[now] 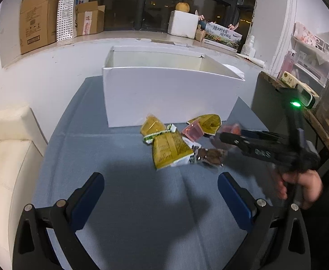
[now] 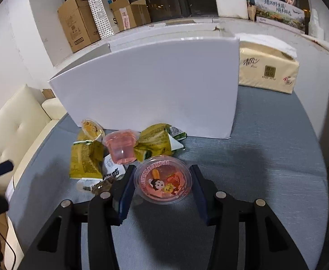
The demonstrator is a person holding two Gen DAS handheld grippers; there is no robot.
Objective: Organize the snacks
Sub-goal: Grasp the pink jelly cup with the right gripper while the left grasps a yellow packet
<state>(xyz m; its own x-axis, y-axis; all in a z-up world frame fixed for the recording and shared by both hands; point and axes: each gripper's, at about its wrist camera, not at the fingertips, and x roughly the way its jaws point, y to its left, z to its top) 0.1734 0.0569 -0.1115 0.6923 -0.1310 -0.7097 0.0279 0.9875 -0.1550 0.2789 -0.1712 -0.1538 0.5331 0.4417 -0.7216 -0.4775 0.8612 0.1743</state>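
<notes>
Between the right gripper's blue pads sits a pink jelly cup with a cartoon lid, resting on the grey-blue table cover in front of the white box; the pads flank its rim closely, but whether they press on it I cannot tell. That box, the largest thing here, stands open-topped, and the left wrist view shows only bare inner walls, its floor hidden by the near wall. Against the foot of the box lies the rest of the snack pile: two yellow-green packets, one left and one right of a second pink jelly cup lying tipped, a small orange-topped cup nearest the box, and a brown wrapper (half hidden behind the right gripper's finger). Beside the box's right end sits a tissue pack. Well short of the box and pile, the left gripper hangs with jaws spread wide and nothing between them. Seen from there, the right gripper's tips are blurred.
</notes>
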